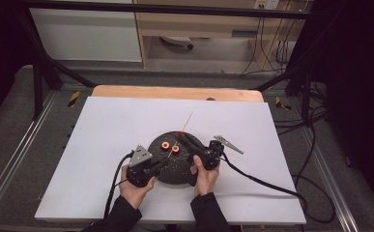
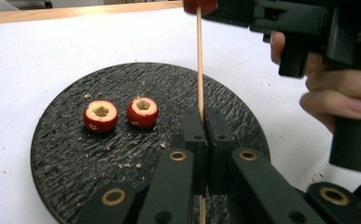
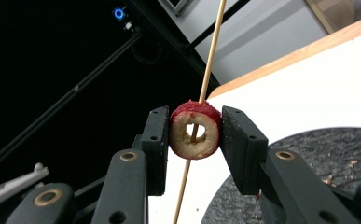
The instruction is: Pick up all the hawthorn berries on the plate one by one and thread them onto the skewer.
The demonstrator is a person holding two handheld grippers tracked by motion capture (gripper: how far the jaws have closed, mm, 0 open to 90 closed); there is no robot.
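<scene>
Bamboo-pale and very thin, the long wooden skewer [image 2: 199,60] should handle as light, fairly stiff along its length yet quick to bow or snap under side load. The left claw [image 2: 208,122], at about seven o'clock on the round black textured slate plate [image 1: 182,170], is clamped shut on its lower end and holds it upright. That low grip steadies the stick, though the free length above will probably whip if pushed off-axis.

On the plate's ten o'clock side lie two cored red fruit pieces with pale flesh [image 2: 100,115] and [image 2: 142,112], side by side but not touching, with crumbs scattered around them. They look soft and a little moist, likely to crush or split if squeezed hard, so the red skin at the sides is the place to pinch, leaving the hole free.

Further right, the right claw [image 3: 195,127] is narrowed onto a third cored red fruit ring [image 3: 195,130], gripping it by its skin on both sides, with the skewer passing through the core hole. This piece sits high on the stick, above the plate's twelve o'clock edge.

At three o'clock of the plate a grey metal clip [image 1: 228,144] rests on the white tabletop [image 1: 102,130], well apart from the work. Nothing blocks the stick's path, and only the two claws could crowd each other.
</scene>
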